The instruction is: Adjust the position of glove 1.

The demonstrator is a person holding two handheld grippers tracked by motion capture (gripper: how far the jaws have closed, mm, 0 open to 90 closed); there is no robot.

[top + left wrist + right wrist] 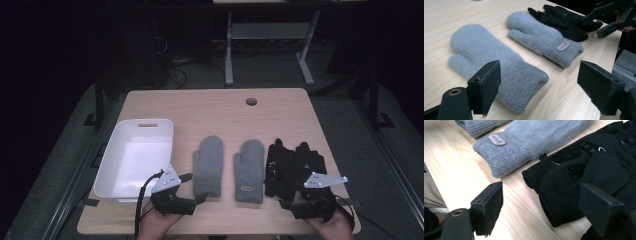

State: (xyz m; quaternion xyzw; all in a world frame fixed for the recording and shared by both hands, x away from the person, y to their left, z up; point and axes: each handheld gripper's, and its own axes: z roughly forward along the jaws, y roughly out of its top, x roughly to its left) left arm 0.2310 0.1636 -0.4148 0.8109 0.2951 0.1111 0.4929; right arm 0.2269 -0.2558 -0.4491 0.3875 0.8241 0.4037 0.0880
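Note:
Two grey fuzzy mittens lie side by side, cuffs toward me: the left mitten and the right mitten, which has a small tag on its cuff. A pair of black gloves lies to their right. My left gripper is open just in front of the left mitten's cuff, gripping nothing. Open too, my right gripper sits at the cuff of a black glove, and its pads do not press on it.
A white plastic bin stands at the table's left, next to my left hand. The wooden table has a round cable hole near its far edge. Desk legs and cables stand on the floor beyond.

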